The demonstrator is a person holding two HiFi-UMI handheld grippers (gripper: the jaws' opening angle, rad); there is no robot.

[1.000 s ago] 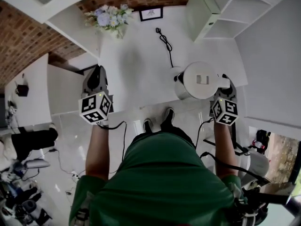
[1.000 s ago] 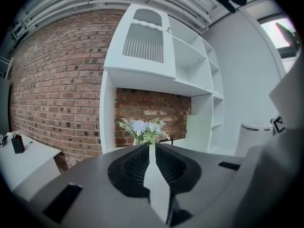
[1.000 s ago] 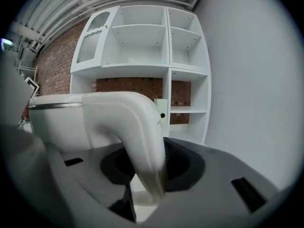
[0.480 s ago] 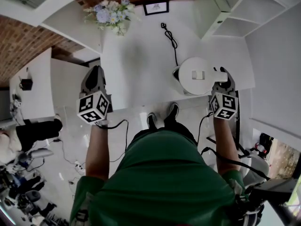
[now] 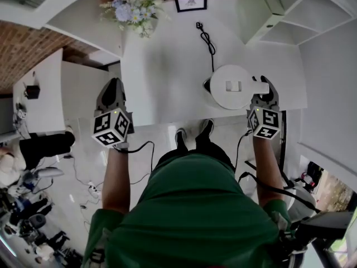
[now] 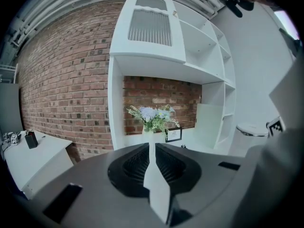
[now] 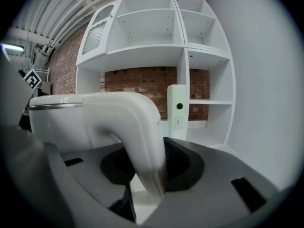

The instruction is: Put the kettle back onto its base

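Head view: a white table (image 5: 162, 66) is seen from above, and both grippers are held at its front edge. Much bare room is left in the middle and on the left of the table. At the back edge, flowers (image 5: 134, 13) and a small picture (image 5: 191, 3) are set. A black cord (image 5: 207, 38) is laid from there toward the kettle (image 5: 223, 96). White shelves (image 5: 279, 10) are stood at the back right corner.

The kettle is placed near the front edge, on the right part of the table. What is under it cannot be seen. It is white and round, with a flat lid (image 7: 52, 100), a small square button (image 5: 233, 86) in the middle and a fat bent handle (image 7: 137, 127). A thin silver ring (image 7: 52, 106) is seen under the lid.

The handle is pinched between the fingers of the right gripper (image 5: 262, 86). The fingers of the left gripper (image 5: 112, 85) are pressed together with nothing between them, by the table's front left corner.
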